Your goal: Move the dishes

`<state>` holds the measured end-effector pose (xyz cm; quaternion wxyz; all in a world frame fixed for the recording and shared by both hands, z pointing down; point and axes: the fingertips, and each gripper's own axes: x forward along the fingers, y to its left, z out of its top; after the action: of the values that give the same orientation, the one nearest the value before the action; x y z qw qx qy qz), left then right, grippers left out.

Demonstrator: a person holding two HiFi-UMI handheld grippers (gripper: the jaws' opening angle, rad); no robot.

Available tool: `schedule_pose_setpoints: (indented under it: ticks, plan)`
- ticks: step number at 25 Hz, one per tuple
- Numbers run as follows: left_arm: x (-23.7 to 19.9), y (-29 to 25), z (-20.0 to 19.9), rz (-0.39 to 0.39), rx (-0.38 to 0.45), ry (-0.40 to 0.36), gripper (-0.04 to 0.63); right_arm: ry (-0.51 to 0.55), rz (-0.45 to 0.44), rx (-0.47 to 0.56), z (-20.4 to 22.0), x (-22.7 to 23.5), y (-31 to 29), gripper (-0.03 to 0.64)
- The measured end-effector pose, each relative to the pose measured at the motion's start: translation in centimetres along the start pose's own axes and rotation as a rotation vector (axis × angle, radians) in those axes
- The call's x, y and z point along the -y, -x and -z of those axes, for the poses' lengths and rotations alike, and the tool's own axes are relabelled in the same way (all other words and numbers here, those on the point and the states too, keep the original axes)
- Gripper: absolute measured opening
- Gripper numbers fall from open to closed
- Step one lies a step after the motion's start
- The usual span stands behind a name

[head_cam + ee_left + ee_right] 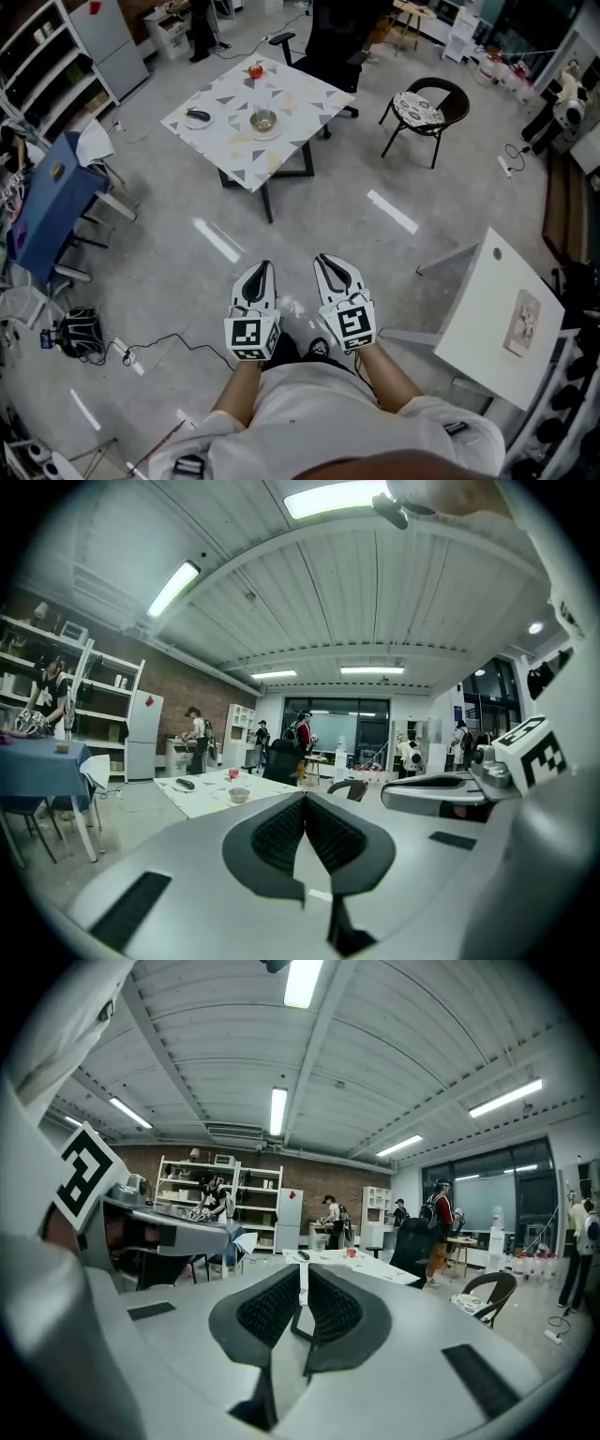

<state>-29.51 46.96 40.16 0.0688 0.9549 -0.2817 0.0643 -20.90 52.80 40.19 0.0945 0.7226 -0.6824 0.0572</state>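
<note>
Two grippers, side by side and apart, both well short of the patterned counter (300, 94) and aimed toward it over grey floor (309, 216). Left gripper (257, 279) closed right down, pads meeting at the tips, nothing between. Right gripper (335, 270) likewise pressed narrow, tips together, empty. On the counter, three things set apart from one another: a metal bowl (263, 120) near the counter's middle, a white plate (187, 123) carrying a dark object (198, 114) toward the counter's left corner, a small red round thing (255, 70) by the counter's far corner. At the counter's far edge, a black office chair (328, 42); off the counter's right corner, a round black chair (450, 94) with a patterned cushion (419, 110). Beyond the counter, in the left gripper view, several people (196, 726) standing
</note>
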Motion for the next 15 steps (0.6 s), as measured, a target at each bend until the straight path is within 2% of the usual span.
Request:
schedule_pose_setpoints:
  ticks: [6, 12, 15]
  plan:
    - [-5.1, -2.4, -0.4, 0.058, -0.003, -0.012, 0.02, -0.021, 0.046, -0.029, 0.0, -1.1, -4.7, 0.049]
    - [-9.9, -4.4, -1.0, 0.121, 0.002, -0.012, 0.02, -0.033, 0.089, -0.037, -0.6, -2.3, -9.3, 0.052]
    - [-11.5, -5.6, -0.9, 0.143, -0.019, -0.009, 0.02, -0.09, 0.086, -0.043, -0.2, -2.5, -11.0, 0.077]
